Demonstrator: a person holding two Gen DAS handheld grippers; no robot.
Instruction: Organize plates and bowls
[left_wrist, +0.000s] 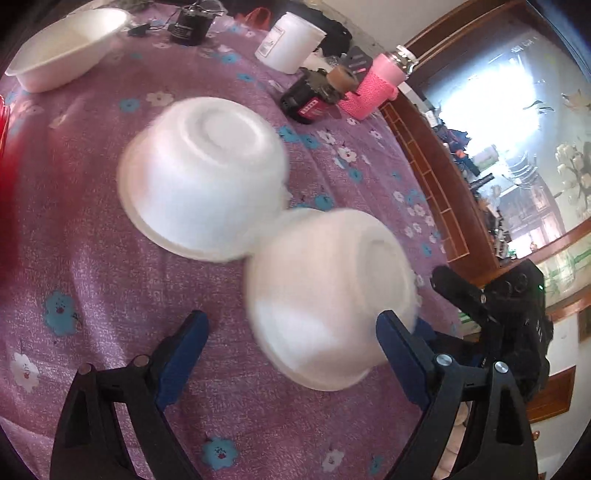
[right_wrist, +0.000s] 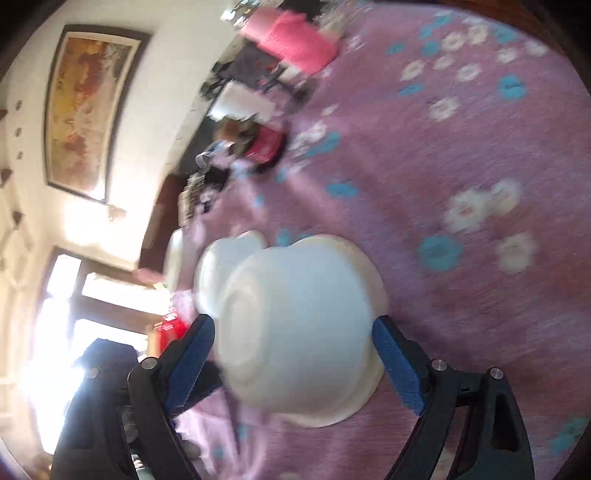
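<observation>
Two white foam bowls lie upside down on the purple flowered tablecloth (left_wrist: 92, 258). The far bowl (left_wrist: 203, 177) sits in the middle. The near bowl (left_wrist: 328, 295) is tilted and blurred. My left gripper (left_wrist: 291, 328) is open, its blue fingers apart, the right finger beside the near bowl. In the right wrist view my right gripper (right_wrist: 293, 332) is open with its fingers on either side of the near bowl (right_wrist: 295, 332); the far bowl (right_wrist: 229, 258) shows behind it. The right gripper's black body (left_wrist: 517, 314) shows at the table edge.
A white oval dish (left_wrist: 66, 48) stands at the far left. A white jar (left_wrist: 291, 40), a black can (left_wrist: 306, 99), a pink knitted bottle cover (left_wrist: 373, 85) and a dark jar (left_wrist: 188, 26) stand along the back. Something red (left_wrist: 5, 177) is at the left edge.
</observation>
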